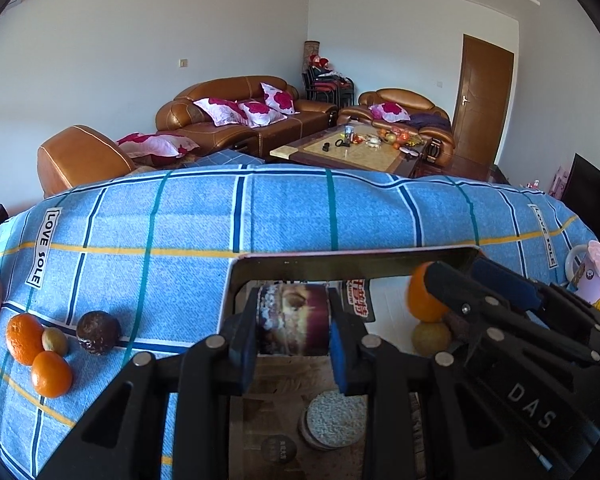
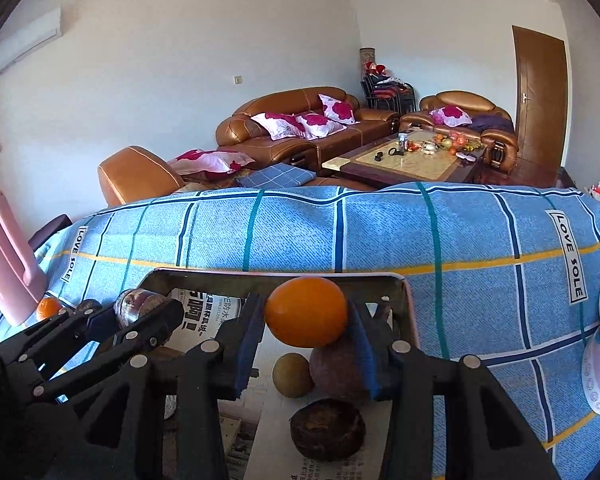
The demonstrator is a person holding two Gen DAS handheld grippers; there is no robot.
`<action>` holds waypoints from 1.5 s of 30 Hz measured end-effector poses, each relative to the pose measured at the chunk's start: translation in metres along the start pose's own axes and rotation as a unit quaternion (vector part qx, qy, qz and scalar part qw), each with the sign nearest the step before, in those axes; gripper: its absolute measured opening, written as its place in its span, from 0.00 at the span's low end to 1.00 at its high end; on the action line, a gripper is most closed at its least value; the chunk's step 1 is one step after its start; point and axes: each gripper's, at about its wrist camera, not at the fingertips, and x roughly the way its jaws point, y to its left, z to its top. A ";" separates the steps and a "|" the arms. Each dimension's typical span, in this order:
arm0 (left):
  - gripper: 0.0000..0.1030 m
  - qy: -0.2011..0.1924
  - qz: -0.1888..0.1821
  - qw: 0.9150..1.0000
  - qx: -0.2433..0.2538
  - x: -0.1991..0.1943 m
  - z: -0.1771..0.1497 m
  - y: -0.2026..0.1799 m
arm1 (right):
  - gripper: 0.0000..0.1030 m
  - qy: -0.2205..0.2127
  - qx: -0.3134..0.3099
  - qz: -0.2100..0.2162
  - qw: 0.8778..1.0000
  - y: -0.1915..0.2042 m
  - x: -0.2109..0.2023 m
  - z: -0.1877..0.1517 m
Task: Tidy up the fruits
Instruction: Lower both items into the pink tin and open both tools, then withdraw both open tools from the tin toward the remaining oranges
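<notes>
Fruit left on the counter: two oranges (image 1: 24,338), two others. My right gripper (image 2: 306,340) pinches an orange (image 2: 306,312); my left gripper (image 1: 292,340) pinches a can (image 1: 294,320).

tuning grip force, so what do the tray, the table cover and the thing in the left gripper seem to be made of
Tray: likely metal with a dull sheen; its thin rolled rim catches light.
Table cover: woven cotton-like fabric, matte, with visible weave and printed checks.
Can in the left gripper: probably tin or card with a glossy printed wrap, going by its cylinder shape and sheen; the pictures leave it open.
</notes>
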 end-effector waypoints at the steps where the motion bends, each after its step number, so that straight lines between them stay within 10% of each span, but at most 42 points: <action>1: 0.30 0.001 -0.001 1.000 -0.001 0.000 0.000 0.000 | 0.47 -0.001 0.006 0.007 1.000 -0.001 -0.001 0.000; 7: 0.30 -0.003 0.000 1.000 0.008 0.000 0.000 -0.002 | 0.52 -0.025 0.035 0.031 0.999 -0.008 -0.013 -0.002; 15: 0.32 -0.003 0.004 1.000 0.012 -0.001 -0.001 -0.006 | 0.61 -0.078 0.052 -0.039 0.995 -0.018 -0.036 -0.003; 20: 0.83 -0.026 0.021 0.999 0.023 -0.010 -0.003 -0.012 | 0.61 -0.083 0.057 -0.050 0.994 -0.023 -0.040 -0.004; 23: 0.95 -0.053 0.023 0.998 0.021 -0.021 -0.006 -0.012 | 0.61 -0.079 0.057 -0.056 0.994 -0.024 -0.041 -0.005; 45: 1.00 -0.124 0.080 0.989 0.028 -0.067 -0.029 -0.010 | 0.76 -0.172 0.018 -0.159 0.972 -0.001 -0.095 -0.027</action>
